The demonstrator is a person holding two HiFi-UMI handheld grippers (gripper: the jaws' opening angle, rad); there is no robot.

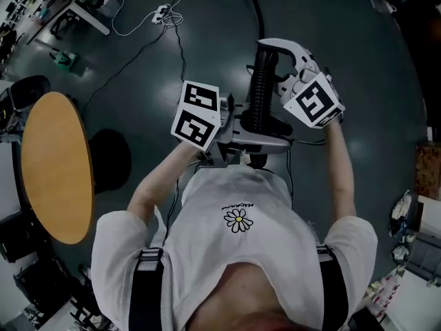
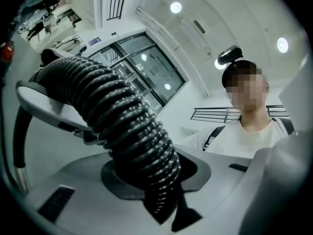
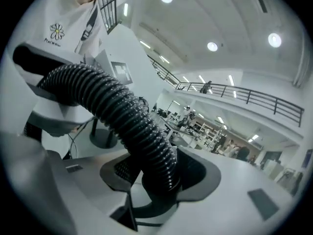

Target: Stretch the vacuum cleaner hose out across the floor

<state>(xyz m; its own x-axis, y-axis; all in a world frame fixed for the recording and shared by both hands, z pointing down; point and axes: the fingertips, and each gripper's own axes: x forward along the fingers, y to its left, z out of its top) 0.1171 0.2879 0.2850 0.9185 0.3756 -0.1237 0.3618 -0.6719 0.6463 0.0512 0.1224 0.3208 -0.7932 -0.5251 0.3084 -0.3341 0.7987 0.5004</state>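
The black ribbed vacuum hose (image 1: 260,88) rises in front of my chest between a white curved handle (image 1: 288,49) and a pale vacuum part (image 1: 260,142). My left gripper (image 1: 238,121), under its marker cube, reaches in from the left low on the hose. My right gripper (image 1: 280,83) comes in from the right, higher up near the handle. In the left gripper view the hose (image 2: 127,126) runs down into the left gripper (image 2: 161,199), whose jaws clamp it. In the right gripper view the hose (image 3: 127,116) passes through the right gripper (image 3: 156,190) with dark gaps beside it.
A round wooden table (image 1: 55,167) stands at the left with a black round base (image 1: 110,161) beside it. Thin cables (image 1: 160,14) trail over the dark floor at the top. Cluttered shelves (image 1: 413,226) line the right edge.
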